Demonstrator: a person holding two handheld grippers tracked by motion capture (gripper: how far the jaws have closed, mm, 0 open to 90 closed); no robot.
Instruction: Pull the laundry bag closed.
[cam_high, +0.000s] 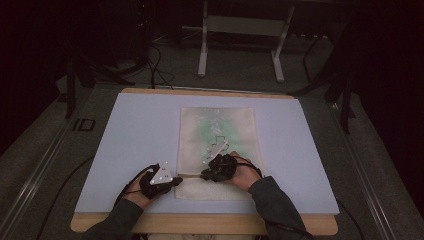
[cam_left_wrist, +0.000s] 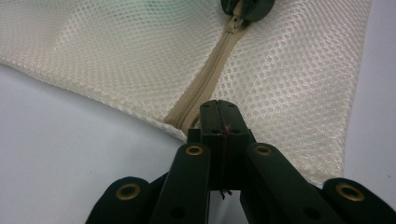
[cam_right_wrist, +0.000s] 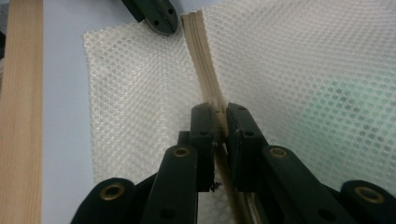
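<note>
A cream mesh bag (cam_high: 235, 130) lies flat on the pale blue mat (cam_high: 140, 130), with something green (cam_high: 210, 134) showing through it. A beige zipper (cam_left_wrist: 205, 79) runs across its near end. My left gripper (cam_left_wrist: 218, 106) is shut at the zipper's end, on the bag's left edge. In the right gripper view its tip (cam_right_wrist: 156, 16) overlaps that edge. My right gripper (cam_right_wrist: 219, 114) is shut on the zipper pull (cam_right_wrist: 218, 108), a short way along the zipper (cam_right_wrist: 201, 51). In the high view both the left gripper (cam_high: 176, 181) and the right gripper (cam_high: 205, 175) sit close together at the bag's near left corner.
The mat covers a wooden table whose front edge (cam_high: 200, 224) lies just behind the person's forearms. A strip of that wood (cam_right_wrist: 21, 116) runs beside the mat (cam_right_wrist: 65, 116). White table legs (cam_high: 202, 45) stand on the dark floor beyond.
</note>
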